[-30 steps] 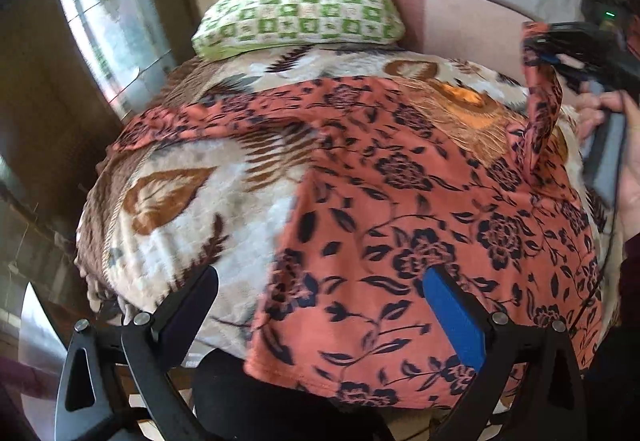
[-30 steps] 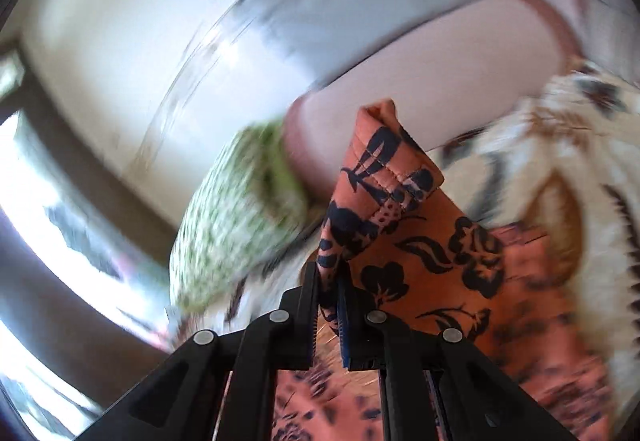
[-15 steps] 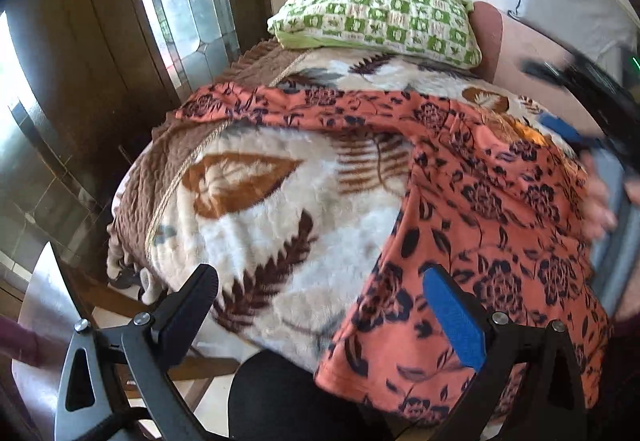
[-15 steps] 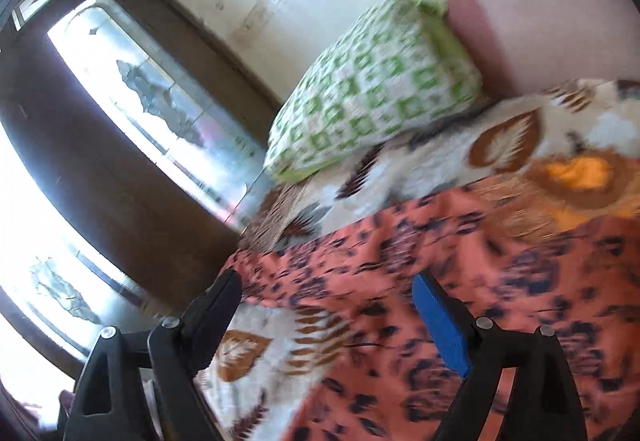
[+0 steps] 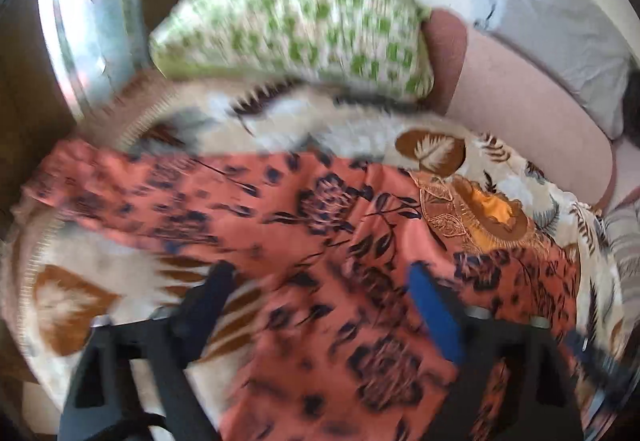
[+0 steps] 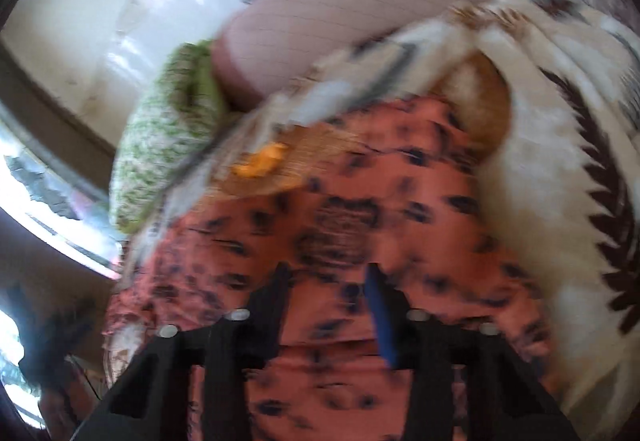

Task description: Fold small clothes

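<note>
Orange flowered cloth, your shirt (image 5: 320,249), lies spread across the leaf-print blanket (image 5: 92,281) in front of the green checked pillow (image 5: 292,29). Your left gripper (image 5: 320,281) has just been closing, its jaws apart above the shirt, pinching nothing. Your right gripper (image 6: 328,281) has just been narrowing too, jaws apart over the same shirt.

- The left gripper (image 5: 320,281), its jaws just narrowing yet apart, hovers over the orange floral garment (image 5: 320,221).
- The garment lies on a leaf-patterned blanket (image 5: 436,149).
- A green checked pillow (image 5: 296,29) sits behind.
</note>
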The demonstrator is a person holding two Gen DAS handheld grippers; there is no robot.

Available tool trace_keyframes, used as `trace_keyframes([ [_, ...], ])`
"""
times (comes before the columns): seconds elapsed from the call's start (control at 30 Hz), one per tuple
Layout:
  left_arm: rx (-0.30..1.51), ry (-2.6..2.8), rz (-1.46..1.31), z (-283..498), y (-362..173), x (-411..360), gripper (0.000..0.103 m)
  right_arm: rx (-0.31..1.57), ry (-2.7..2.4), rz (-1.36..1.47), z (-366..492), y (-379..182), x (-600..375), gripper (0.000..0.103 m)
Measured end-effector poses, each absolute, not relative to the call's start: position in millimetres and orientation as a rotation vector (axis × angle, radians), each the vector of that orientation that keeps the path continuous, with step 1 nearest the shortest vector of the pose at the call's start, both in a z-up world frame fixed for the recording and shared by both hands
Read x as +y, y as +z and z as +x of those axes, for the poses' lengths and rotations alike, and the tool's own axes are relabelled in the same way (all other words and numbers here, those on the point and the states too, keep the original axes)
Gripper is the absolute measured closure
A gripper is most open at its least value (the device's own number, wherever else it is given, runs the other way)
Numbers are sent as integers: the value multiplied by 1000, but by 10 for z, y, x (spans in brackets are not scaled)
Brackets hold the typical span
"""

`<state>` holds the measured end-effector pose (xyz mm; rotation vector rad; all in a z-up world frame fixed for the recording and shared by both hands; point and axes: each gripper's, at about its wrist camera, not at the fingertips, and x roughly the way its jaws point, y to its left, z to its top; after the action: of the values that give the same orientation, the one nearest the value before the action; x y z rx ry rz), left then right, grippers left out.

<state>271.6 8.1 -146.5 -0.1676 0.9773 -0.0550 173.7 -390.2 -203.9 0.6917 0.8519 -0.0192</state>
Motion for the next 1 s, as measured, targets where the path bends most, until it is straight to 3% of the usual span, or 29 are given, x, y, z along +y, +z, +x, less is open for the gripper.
trace_keyframes([
  [0.03,1042,-82,-214,2882,-1631,34,60,861,-19,696,1743,-2102,-3942,65],
  [0.1,1146,-85,-291,3031,-1893,34,71,890,3,700,1725,-2197,-4007,65],
  [0.4,1192,-106,-307,3127,-2146,-84,72,854,78,701,1563,-2412,-4059,65],
  [0.57,1180,-108,-318,3216,-2150,-88,92,876,58,744,1627,-2421,-4083,65],
  [1.0,1107,-63,-352,2565,-1982,214,95,889,33,753,1674,-2408,-4058,63],
])
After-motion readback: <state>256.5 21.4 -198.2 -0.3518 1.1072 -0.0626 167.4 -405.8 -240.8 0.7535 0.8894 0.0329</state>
